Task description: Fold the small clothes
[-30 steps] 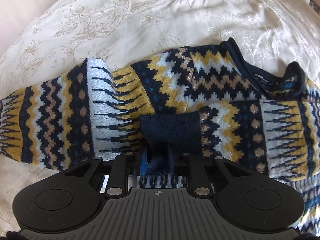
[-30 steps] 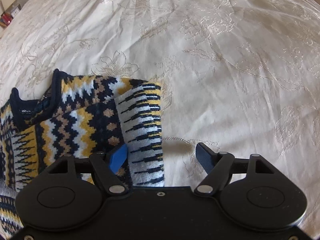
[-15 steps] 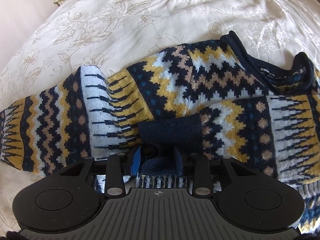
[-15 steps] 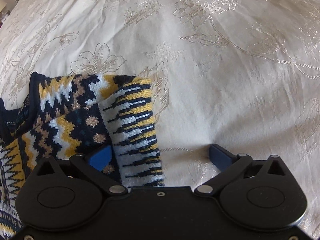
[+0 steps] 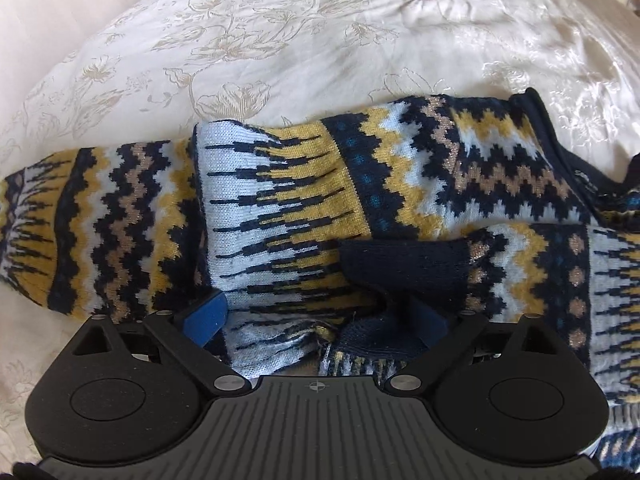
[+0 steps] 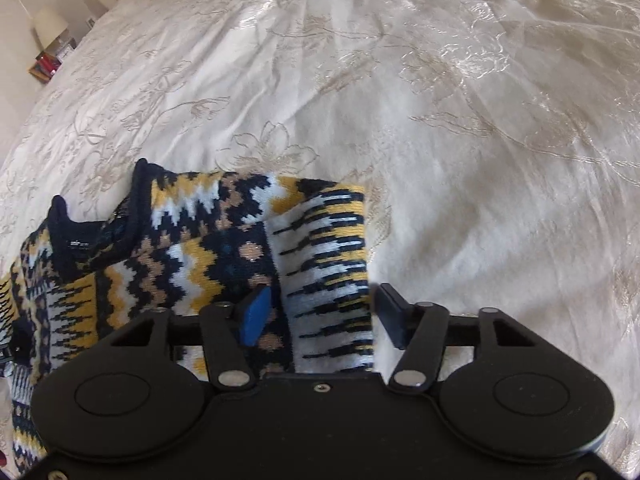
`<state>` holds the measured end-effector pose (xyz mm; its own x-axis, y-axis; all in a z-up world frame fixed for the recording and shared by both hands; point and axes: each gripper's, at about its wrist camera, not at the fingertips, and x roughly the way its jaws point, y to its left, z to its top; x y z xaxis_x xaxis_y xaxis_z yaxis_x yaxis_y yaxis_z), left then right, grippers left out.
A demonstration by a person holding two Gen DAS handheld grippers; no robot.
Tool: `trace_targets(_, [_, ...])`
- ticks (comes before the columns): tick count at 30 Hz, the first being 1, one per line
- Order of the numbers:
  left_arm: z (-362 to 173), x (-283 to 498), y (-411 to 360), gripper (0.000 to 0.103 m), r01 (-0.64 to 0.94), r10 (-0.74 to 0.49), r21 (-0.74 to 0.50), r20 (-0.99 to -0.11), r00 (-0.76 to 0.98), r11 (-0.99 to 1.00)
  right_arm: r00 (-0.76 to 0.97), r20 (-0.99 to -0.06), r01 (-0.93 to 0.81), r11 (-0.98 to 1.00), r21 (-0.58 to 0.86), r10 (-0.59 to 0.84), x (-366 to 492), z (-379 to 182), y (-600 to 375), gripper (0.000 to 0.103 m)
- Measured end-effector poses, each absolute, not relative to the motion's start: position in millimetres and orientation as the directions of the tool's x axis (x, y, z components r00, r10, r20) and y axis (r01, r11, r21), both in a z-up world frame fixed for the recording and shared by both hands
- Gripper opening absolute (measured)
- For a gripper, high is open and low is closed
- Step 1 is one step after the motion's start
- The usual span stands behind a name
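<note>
Now, on a cream floral-embroidered bedspread, a navy, yellow and white zigzag-knit small jumper lies partly folded; the left gripper opens off its navy cuff, while the right gripper closes around the folded edge, best pinched through all layers.

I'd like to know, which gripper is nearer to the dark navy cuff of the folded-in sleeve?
Left. The left gripper straddles the navy cuff, its jaws opening off it. The right gripper is closing around the sweater's folded side edge; no cuff shows there.
</note>
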<state>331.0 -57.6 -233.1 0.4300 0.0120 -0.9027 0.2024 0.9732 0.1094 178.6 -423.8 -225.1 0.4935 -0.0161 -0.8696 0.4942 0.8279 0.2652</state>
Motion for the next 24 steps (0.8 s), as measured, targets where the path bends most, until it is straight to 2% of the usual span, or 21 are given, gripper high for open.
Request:
trace_targets(1, [-233, 330, -55, 0.097, 0.202, 0.002, 0.099, -0.902, 0.432, 0.974, 0.501, -0.866, 0.485, 0.825, 0.29, 0.01, 180, -225, -424, 0.023])
trace_targets(2, [-234, 331, -49, 0.097, 0.202, -0.007, 0.089, -0.902, 0.432, 0.975, 0.507, -0.861, 0.476, 0.822, 0.313, 0.035, 181, -224, -425, 0.017])
trace_targets(7, [-219, 328, -44, 0.096, 0.199, -0.036, 0.053, -0.907, 0.421, 0.979, 0.466, -0.883, 0.491, 0.845, 0.212, -0.049, 178, -208, -430, 0.015])
trace_targets(11, [-204, 325, -30, 0.086, 0.191, -0.056, 0.03, -0.902, 0.429, 0.981, 0.422, -0.903, 0.496, 0.853, 0.162, -0.074, 187, -209, -427, 0.015])
trace_targets(14, [-181, 316, -11, 0.086, 0.19, -0.066, 0.027, -0.882, 0.466, 0.981, 0.414, -0.898, 0.514, 0.853, 0.095, -0.15, 188, -195, -424, 0.013])
trace_targets(16, [-169, 306, 2, 0.086, 0.184, -0.072, 0.021, -0.872, 0.485, 0.983, 0.386, -0.911, 0.541, 0.835, 0.099, -0.142, 187, -196, -432, 0.013])
trace_targets(19, [-163, 299, 28, 0.086, 0.145, -0.05, 0.026, -0.867, 0.495, 0.989, 0.364, -0.924, 0.487, 0.869, 0.081, -0.119, 192, -199, -427, 0.017])
trace_targets(22, [-158, 298, 58, 0.086, 0.071, -0.022, 0.015, -0.87, 0.492, 0.997, 0.394, -0.899, 0.454, 0.891, 0.006, -0.194, 194, -183, -410, 0.038])
trace_targets(23, [-156, 299, 69, 0.086, 0.041, -0.013, 0.009, -0.87, 0.493, 0.999, 0.415, -0.884, 0.458, 0.889, -0.005, -0.218, 193, -176, -405, 0.05])
trace_targets(24, [-156, 299, 77, 0.086, 0.015, -0.008, 0.0, -0.868, 0.497, 1.0, 0.434, -0.87, 0.46, 0.888, -0.009, -0.233, 191, -169, -401, 0.056])
